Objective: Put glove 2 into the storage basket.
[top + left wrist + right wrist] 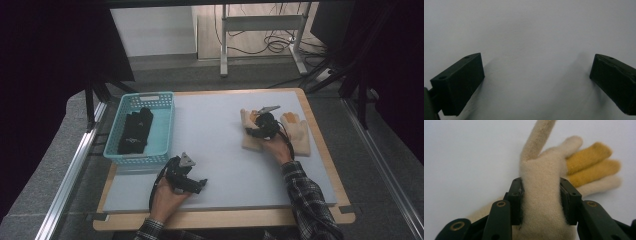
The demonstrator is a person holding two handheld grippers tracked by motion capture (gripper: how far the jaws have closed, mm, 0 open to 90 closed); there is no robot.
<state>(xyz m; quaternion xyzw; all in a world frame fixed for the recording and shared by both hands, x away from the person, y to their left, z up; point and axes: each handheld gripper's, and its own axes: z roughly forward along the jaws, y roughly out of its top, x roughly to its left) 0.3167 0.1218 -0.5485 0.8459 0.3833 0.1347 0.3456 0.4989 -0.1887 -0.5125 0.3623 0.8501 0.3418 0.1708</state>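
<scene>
A cream knit glove (pixel 541 185) with yellow fingertips lies on the pale mat, and my right gripper (pixel 541 200) is shut on its bunched palm. In the high view that gripper (pixel 260 125) sits over the left glove (pixel 248 139) of a pair, while the second cream glove (pixel 296 131) lies flat just to its right. My left gripper (pixel 194 184) rests low near the mat's front left, jaws apart. Its own view shows both black jaws wide open over bare mat (pixel 534 50), with nothing between them (pixel 536 77).
A teal plastic basket (pixel 165 131) stands at the mat's left edge with a pair of black gloves (pixel 135 131) inside. The wooden table edge (pixel 320 137) frames the mat. Beyond the table are a desk frame (pixel 260 30) and cables on the floor.
</scene>
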